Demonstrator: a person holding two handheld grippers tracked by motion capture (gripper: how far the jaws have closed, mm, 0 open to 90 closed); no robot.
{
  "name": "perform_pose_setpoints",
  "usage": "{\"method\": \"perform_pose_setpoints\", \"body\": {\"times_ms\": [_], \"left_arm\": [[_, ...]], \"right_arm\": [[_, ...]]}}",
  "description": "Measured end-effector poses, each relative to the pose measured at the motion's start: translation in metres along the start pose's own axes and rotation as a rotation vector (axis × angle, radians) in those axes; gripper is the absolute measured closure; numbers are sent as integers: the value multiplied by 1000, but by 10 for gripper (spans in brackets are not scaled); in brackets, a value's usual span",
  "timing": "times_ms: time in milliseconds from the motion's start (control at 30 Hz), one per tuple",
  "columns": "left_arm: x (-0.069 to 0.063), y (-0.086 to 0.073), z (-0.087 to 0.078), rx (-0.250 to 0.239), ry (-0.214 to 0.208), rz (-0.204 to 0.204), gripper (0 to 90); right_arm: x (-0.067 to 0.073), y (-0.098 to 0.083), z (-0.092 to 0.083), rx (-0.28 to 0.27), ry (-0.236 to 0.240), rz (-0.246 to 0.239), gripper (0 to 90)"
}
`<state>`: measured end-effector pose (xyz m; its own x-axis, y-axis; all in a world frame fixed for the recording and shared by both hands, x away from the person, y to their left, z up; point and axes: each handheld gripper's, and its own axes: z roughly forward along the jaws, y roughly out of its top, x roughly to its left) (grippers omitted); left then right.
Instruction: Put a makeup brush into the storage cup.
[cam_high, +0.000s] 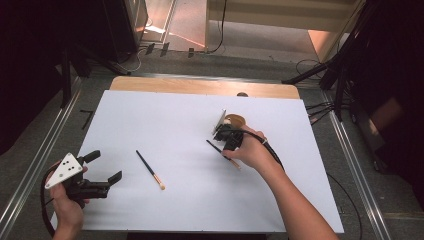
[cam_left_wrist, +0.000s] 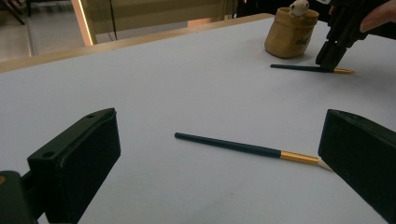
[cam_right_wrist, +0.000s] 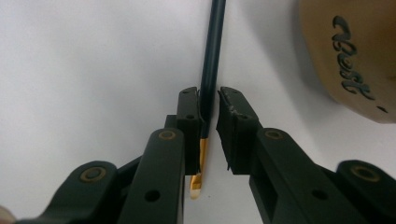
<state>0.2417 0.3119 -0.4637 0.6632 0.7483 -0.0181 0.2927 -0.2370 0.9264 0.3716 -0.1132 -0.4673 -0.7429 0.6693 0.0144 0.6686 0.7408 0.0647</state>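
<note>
A dark-handled brush with a gold ferrule (cam_high: 219, 148) lies on the white sheet beside a tan pot (cam_high: 235, 120). My right gripper (cam_high: 226, 150) points down onto it. In the right gripper view the jaws (cam_right_wrist: 208, 95) close on the brush handle (cam_right_wrist: 212, 51) just above the ferrule, with the lettered pot (cam_right_wrist: 355, 56) at the upper right. A second brush (cam_high: 150, 169) lies left of centre. My left gripper (cam_high: 106, 165) hovers open at the near left, with that brush (cam_left_wrist: 247, 148) on the sheet ahead between its wide jaws (cam_left_wrist: 219, 128).
The left gripper view shows the pot (cam_left_wrist: 289, 35) with a small white figure on its rim, and the other gripper (cam_left_wrist: 329, 56) on the far brush (cam_left_wrist: 299, 68). The white sheet (cam_high: 190, 115) covers a wooden table (cam_high: 200, 86). Cables and stands lie on the floor around it.
</note>
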Motion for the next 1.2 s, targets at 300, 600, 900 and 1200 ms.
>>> {"method": "perform_pose_setpoints", "body": {"times_ms": [300, 600, 900, 1200], "left_arm": [[0, 0, 1, -5, -3, 2, 0], [-2, 0, 3, 2, -8, 11, 0], [-3, 0, 3, 4, -10, 9, 0], [-6, 0, 5, 9, -10, 6, 0]], "right_arm": [[2, 2, 7, 25, -5, 0, 810], [4, 4, 8, 34, -15, 17, 843], [-3, 11, 8, 84, 30, 39, 850], [2, -5, 8, -35, 7, 63, 851]]}}
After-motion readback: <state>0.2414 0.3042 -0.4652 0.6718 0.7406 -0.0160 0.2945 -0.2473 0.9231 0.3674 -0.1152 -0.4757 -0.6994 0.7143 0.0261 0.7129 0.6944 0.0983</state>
